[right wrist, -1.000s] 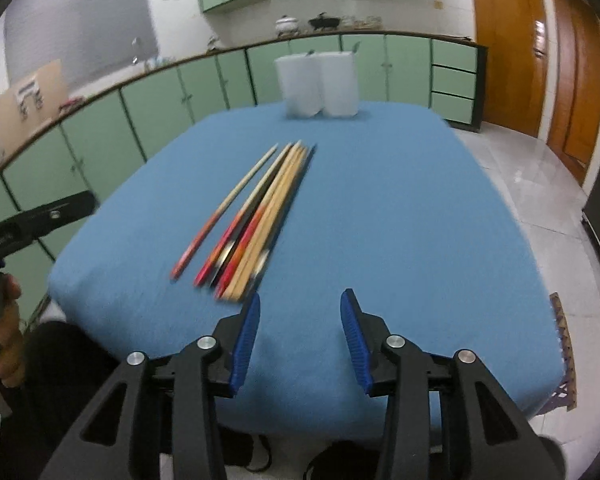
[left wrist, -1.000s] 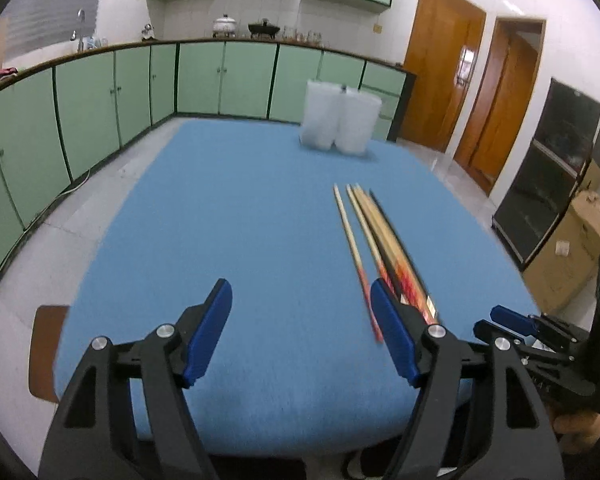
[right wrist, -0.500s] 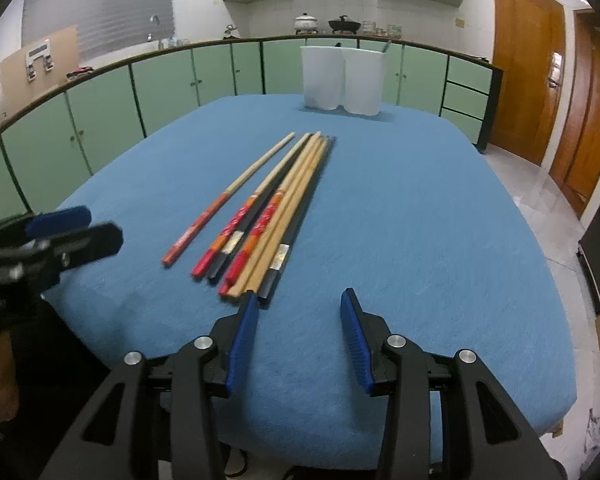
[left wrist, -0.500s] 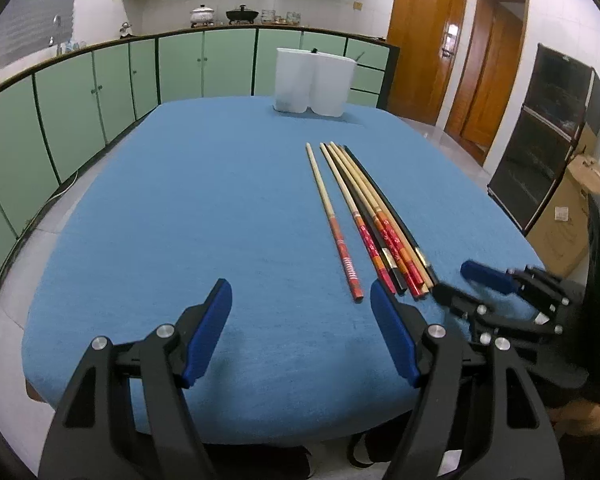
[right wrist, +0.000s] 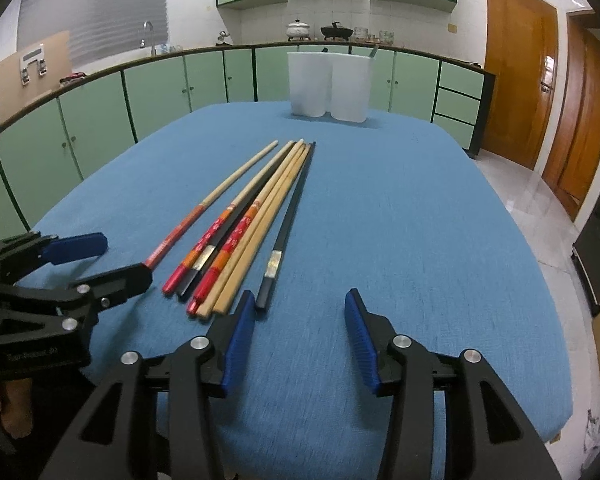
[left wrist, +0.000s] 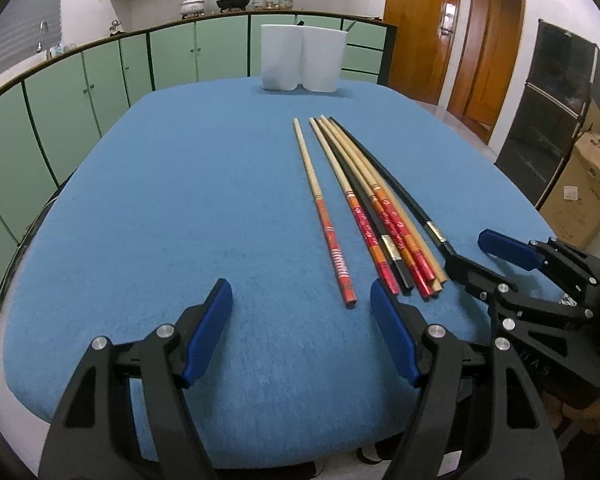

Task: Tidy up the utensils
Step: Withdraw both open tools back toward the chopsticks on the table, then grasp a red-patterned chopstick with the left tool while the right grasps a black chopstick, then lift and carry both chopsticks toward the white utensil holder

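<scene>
With both tongs spread and empty, we should lower the right tongs (right wrist: 300,334) astride the black chopstick (right wrist: 288,222) alone before pinching.

both my wrist cams sit low at the near table (left wrist: 180,200) edge, angled down toward far end. they share the chopsticks (left wrist: 364,204) & white holders (right wrist: 328,84).
</scene>
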The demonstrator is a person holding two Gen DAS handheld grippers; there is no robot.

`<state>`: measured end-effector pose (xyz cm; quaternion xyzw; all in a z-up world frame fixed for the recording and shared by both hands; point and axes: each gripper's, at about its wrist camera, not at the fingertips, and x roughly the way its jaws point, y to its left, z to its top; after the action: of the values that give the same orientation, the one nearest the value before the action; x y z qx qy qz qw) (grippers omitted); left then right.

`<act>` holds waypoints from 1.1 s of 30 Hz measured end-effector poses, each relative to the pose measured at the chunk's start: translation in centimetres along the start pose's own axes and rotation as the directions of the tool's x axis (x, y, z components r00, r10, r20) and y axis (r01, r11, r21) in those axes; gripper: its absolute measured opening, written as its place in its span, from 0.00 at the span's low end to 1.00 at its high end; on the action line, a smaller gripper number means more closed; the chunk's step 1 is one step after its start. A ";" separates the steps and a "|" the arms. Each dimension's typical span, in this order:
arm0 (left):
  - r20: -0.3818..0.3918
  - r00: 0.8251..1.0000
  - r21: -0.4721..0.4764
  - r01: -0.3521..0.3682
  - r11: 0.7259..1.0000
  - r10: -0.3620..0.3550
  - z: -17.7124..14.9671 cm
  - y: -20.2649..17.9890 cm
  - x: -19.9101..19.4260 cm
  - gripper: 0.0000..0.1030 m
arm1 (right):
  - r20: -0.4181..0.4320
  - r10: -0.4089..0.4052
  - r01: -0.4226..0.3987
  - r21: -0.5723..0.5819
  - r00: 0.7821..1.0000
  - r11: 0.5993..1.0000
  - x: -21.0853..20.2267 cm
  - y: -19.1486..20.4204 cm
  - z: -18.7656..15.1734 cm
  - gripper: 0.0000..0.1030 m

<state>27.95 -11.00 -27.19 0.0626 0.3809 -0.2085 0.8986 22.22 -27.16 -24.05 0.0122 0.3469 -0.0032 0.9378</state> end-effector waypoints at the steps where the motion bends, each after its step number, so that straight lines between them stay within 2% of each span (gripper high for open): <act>1: 0.003 1.000 -0.001 -0.008 1.000 0.008 0.2 0.1 0.1 0.67 | 0.000 -0.002 0.002 0.005 1.000 1.000 0.1 -0.1 0.1 0.44; 5: 0.007 1.000 -0.002 -0.026 1.000 0.026 0.3 0.2 0.5 0.65 | 0.003 -0.007 0.007 0.014 1.000 1.000 0.6 -0.4 0.5 0.35; 7: 0.017 0.999 0.005 -0.035 0.999 0.035 0.3 0.1 0.7 0.59 | 0.006 -0.019 0.019 0.010 1.000 1.000 0.8 -0.5 0.7 0.28; 9: 0.026 0.999 0.008 -0.037 0.999 0.037 0.4 0.0 0.8 0.46 | 0.008 -0.028 0.028 0.015 1.000 1.000 0.9 -0.8 0.8 0.16; 10: 0.030 0.999 0.006 -0.039 0.999 0.039 0.5 0.0 0.8 0.42 | 0.009 -0.031 0.031 0.016 0.999 0.999 0.9 -0.9 0.8 0.13; 11: 0.035 0.999 0.002 -0.039 0.999 0.039 0.6 0.1 0.9 0.34 | 0.010 -0.034 0.034 0.021 0.999 0.999 0.9 -1.1 0.8 0.09; 14: 0.048 0.997 -0.023 -0.052 0.998 0.053 0.7 0.4 0.9 0.15 | 0.014 -0.053 0.053 0.037 0.998 0.998 0.8 -1.7 0.6 0.07; 16: 0.051 0.997 -0.055 -0.055 0.997 0.058 0.7 0.9 0.9 0.08 | 0.015 -0.071 0.070 0.046 0.997 0.996 0.7 -2.0 0.5 0.07; 22: 0.061 0.989 -0.127 -0.127 0.984 0.136 0.8 2.6 0.4 0.07 | 0.005 -0.124 0.123 0.097 0.992 0.988 0.4 -3.5 0.3 0.07; 26: 0.045 0.989 -0.121 -0.137 0.983 0.143 0.6 2.8 0.2 0.08 | 0.010 -0.089 0.088 0.063 0.996 0.994 0.1 -3.0 0.0 0.07; 28: 0.044 0.989 -0.100 -0.134 0.986 0.139 0.5 2.5 0.2 0.14 | 0.018 -0.077 0.076 0.038 0.997 0.996 0.0 -2.5 -0.1 0.08; 30: 0.043 0.992 -0.083 -0.115 0.990 0.119 0.6 2.3 0.2 0.27 | 0.020 -0.077 0.076 0.032 0.997 0.997 0.0 -2.5 -0.2 0.09; 33: 0.049 0.993 -0.068 -0.101 0.993 0.105 0.6 2.0 0.5 0.28 | 0.023 -0.080 0.080 0.031 0.997 0.996 0.1 -2.4 -0.1 0.09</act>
<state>29.50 -9.56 -27.16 0.0473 0.3599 -0.1508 0.9195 22.20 -29.56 -24.31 0.0125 0.3358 -0.0462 0.9407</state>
